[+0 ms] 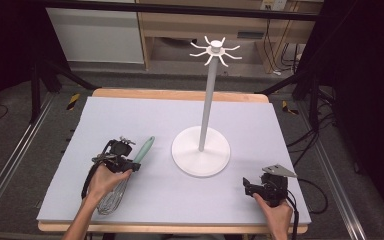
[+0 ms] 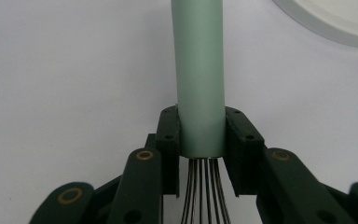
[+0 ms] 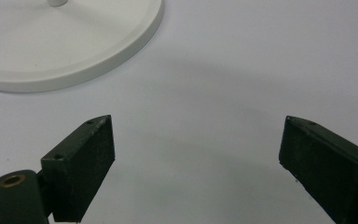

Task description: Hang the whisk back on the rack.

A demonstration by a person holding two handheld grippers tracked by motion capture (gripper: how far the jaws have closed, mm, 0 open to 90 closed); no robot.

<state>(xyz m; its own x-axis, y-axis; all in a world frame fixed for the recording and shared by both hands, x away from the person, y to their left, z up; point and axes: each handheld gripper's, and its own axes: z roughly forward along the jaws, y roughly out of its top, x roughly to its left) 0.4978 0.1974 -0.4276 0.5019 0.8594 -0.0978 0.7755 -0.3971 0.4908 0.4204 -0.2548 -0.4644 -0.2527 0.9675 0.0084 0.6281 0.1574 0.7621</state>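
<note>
While the left gripper (image 2: 200, 140) pinches the whisk (image 1: 130, 172) at the low end of its pale green handle (image 2: 199, 74), just above the point where the steel wires (image 2: 200, 191) leave it, both black pads press flat against the handle's sides, as the left gripper view shows; the handle runs straight up between the jaws over the pale mat (image 2: 65, 70), and the wires fan down toward the camera. Seen from the high view, the whisk lies on the front left part of the mat (image 1: 260, 125), its handle pointing away and to the right toward the stand (image 1: 200, 150) and its wire balloon (image 1: 111, 202) near the front edge, partly under the person's left hand (image 1: 106, 179), which bears the left gripper (image 1: 121, 159). Whether the whisk rests on the mat or is raised a little off it cannot be told. White and round-based, the stand sits at the middle of the mat, its thin pole (image 1: 207, 100) upright and topped by a ring of curved hooks (image 1: 215, 50); its base (image 2: 335, 23) shows at the upper right of the left gripper view, near the handle's far end but apart from it. At front right, the right gripper (image 1: 250, 186) is held in the right hand (image 1: 277, 212) low over the mat; its jaws stand spread wide with nothing between them, and the right gripper view looks between them toward the base (image 3: 70, 51), well apart
</note>
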